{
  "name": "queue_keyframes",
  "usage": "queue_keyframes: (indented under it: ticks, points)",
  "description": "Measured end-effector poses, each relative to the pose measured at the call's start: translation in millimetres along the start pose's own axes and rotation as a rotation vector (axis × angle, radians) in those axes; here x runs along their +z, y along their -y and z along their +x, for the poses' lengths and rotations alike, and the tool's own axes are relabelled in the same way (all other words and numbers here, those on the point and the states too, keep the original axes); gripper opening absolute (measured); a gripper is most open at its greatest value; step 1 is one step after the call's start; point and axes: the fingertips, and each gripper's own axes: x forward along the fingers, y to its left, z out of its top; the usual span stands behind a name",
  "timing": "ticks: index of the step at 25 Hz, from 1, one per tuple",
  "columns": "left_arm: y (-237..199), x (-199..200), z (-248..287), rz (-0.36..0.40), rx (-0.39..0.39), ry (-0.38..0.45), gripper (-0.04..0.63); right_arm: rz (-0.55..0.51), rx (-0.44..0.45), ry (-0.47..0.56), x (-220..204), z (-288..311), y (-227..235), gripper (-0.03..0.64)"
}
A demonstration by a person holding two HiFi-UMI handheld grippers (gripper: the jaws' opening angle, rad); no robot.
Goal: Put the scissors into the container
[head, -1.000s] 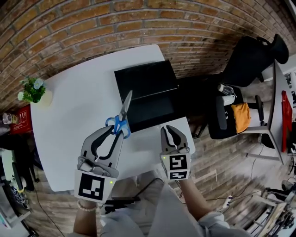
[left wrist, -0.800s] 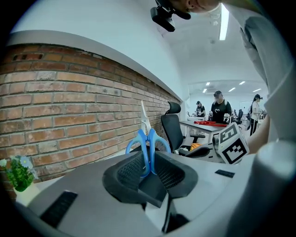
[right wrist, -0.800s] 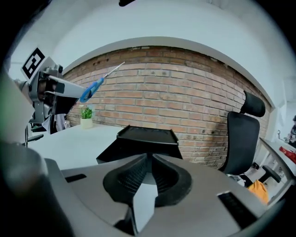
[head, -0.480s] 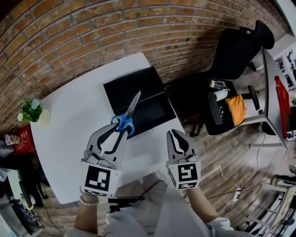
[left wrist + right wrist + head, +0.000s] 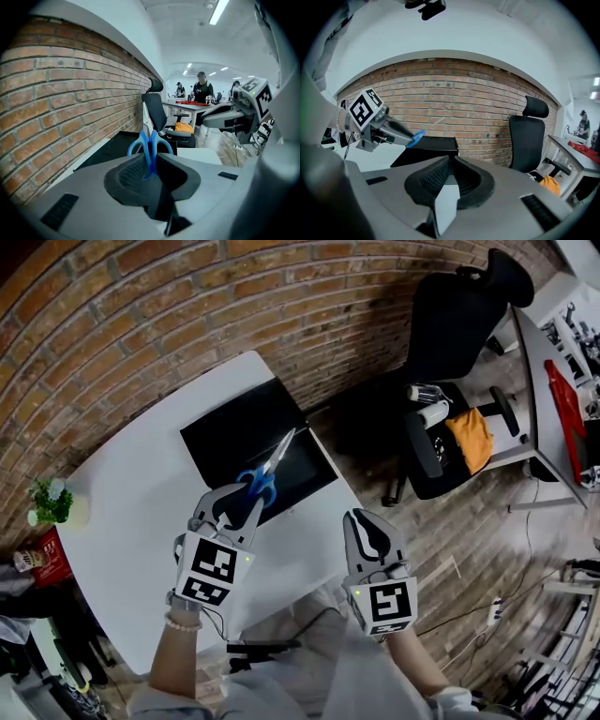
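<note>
Blue-handled scissors [image 5: 260, 484] hang by their handles from my left gripper [image 5: 246, 501], which is shut on them. Their blades point up and away over the black container [image 5: 220, 437] on the white table [image 5: 131, 493]. In the left gripper view the scissors [image 5: 150, 143] stand upright between the pads, with the container [image 5: 110, 147] behind them. My right gripper [image 5: 368, 519] hovers off the table's near right corner, shut and holding nothing. From the right gripper view I see the left gripper [image 5: 404, 136], the scissors [image 5: 417, 135] and the container [image 5: 433, 143].
A small potted plant [image 5: 52, 504] stands at the table's left edge. A black office chair [image 5: 455, 324] with an orange cloth [image 5: 469, 439] is to the right. A brick wall [image 5: 141, 315] runs behind the table. People stand at a far desk [image 5: 194, 101].
My left gripper has carried the scissors forward and lower, so they now hang over the container. The right gripper has risen and drawn back from the table's edge.
</note>
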Motion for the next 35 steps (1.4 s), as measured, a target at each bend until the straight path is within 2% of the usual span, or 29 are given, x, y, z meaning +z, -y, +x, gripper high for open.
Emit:
queue_keyframes:
  ticks: [4,8,13,22,27,35]
  points:
    - [2.9,-15.0,31.5,0.027,-0.037,-0.100,0.092,0.017,-0.010,-0.034,-11.0,0.1,11.9,0.060]
    - [9.6,-34.7,61.2,0.089,-0.089,-0.218,0.092,0.031,-0.013,-0.028,-12.6,3.4,19.8,0.060]
    - [12.0,-55.9,82.4,0.135,-0.112,-0.376,0.092,0.029,-0.004,-0.006,-12.9,8.1,24.6,0.060]
    - [18.7,-77.4,106.2,0.192,-0.166,-0.560,0.092,0.040,-0.012,0.004,-16.2,10.7,31.3,0.060]
    - [21.5,-87.2,114.1,0.201,-0.169,-0.611,0.092,0.040,-0.018,0.001,-18.0,9.3,37.5,0.060]
    - [23.2,-85.5,111.5,0.210,-0.175,-0.595,0.099,0.044,-0.021,-0.006,-12.4,4.8,37.3,0.060]
